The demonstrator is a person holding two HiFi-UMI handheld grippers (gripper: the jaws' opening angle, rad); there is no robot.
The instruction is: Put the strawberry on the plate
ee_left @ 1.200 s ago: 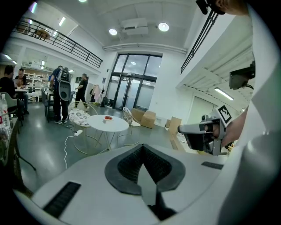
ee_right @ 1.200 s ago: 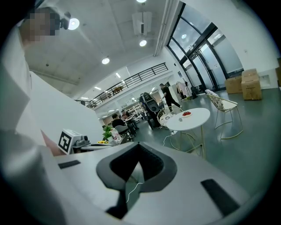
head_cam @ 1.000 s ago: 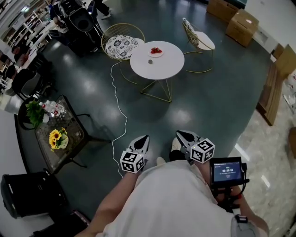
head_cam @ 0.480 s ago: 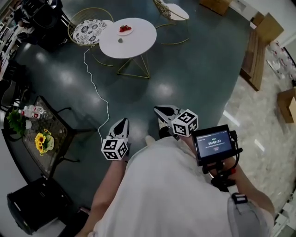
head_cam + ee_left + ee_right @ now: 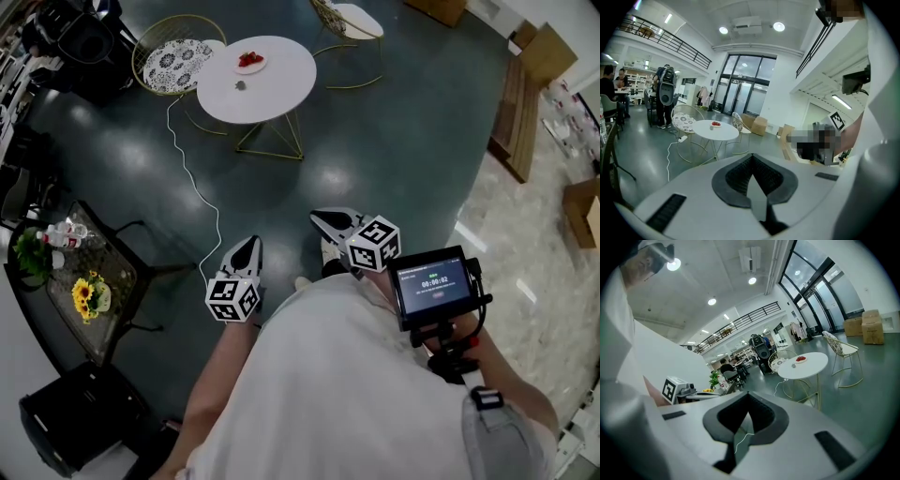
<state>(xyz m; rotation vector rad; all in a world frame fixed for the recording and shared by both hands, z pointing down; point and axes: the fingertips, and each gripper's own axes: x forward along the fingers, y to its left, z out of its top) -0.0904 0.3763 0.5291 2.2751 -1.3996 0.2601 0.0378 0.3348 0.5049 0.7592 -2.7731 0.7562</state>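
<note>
- Your left gripper [image 5: 248, 248] has its fingers pressed together, holding nothing.
- The plate [image 5: 251, 66] carries red strawberries [image 5: 250, 59], near the far edge of the round white desk [image 5: 281, 84]; bare floor [image 5: 375, 141] lies open between you and it.
- Your right gripper [image 5: 319, 218] has its fingers closed, empty.

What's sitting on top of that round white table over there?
On the table: a plate of red fruit, and a small grey thing beside it, too small to identify. Nothing covers them.

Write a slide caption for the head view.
Left gripper and right gripper shut, empty; white table with plate far ahead.
</note>
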